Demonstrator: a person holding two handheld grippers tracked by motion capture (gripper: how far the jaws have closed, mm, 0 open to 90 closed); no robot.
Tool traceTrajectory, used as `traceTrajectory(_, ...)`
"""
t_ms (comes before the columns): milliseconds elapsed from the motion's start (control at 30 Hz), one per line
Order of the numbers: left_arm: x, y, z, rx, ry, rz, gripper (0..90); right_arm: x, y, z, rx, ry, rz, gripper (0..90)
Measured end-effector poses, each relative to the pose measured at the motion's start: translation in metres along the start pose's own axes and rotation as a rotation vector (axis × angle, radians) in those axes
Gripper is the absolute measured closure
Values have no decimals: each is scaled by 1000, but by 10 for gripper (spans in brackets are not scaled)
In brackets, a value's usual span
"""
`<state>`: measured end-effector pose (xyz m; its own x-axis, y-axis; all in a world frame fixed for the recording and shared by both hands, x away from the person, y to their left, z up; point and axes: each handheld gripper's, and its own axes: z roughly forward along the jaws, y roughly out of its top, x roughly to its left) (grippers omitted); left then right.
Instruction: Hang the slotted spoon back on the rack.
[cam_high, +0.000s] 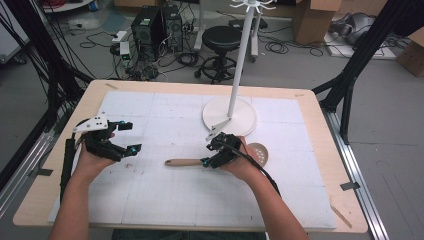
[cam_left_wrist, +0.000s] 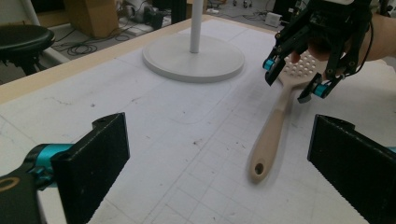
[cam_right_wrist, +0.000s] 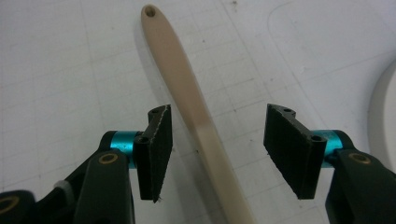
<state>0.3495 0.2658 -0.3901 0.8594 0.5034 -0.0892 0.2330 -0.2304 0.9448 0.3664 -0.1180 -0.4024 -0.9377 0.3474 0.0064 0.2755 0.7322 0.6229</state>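
My right gripper (cam_high: 212, 156) straddles the slotted spoon (cam_left_wrist: 275, 123) near the counter's (cam_high: 320, 165) middle, jaws half-wide and clear of the handle. My left gripper (cam_high: 122, 137) hovers by the left edge, jaws wide and empty. A gridded white mat (cam_high: 165, 195) covers the counter; a white stand (cam_high: 230, 112) sits toward the far edge. Beyond are a stool (cam_high: 221, 42), cables and boxes.

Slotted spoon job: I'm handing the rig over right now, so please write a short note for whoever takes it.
Right gripper: open, jaws astride the slotted spoon handle, pads not yet pressing.
Left gripper: open, holding nothing, off to the left above the mat.
Spoon lies flat on the white mat, bowel end near the white stand.
Done: right gripper lined up on the handle.
Left: probably close, then lift the spoon.
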Motion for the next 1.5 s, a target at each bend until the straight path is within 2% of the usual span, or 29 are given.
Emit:
traceTrajectory(300, 1, -1, 0, -1, 0, -4, 61, 0, -3, 16, 104, 5, 34, 441)
traceTrajectory(467, 1, -1, 0, 1, -4, -2, 62, -1, -5, 25, 158, -3, 38, 452)
traceTrajectory(767, 0, -1, 0, 3, -3, 3, 62, -1, -4, 25, 168, -20, 53, 502)
traceTrajectory(900, 0, -1, 0, 3, -1, 2, 62, 2, -2, 24, 171, -19, 43, 627)
traceTrajectory(1000, 0, -1, 0, 4, 0, 1, 62, 5, -1, 24, 184, -29, 20, 642)
traceTrajectory(1233, 0, -1, 0, 5, -1, 1, 62, 6, 0, 24, 189, -16, 9, 701)
traceTrajectory(1400, 0, -1, 0, 6, -1, 3, 61, 7, 0, 24, 193, -10, 10, 742)
traceTrajectory(1500, 0, -1, 0, 4, 0, 4, 62, 7, 0, 24, 192, -6, 28, 751)
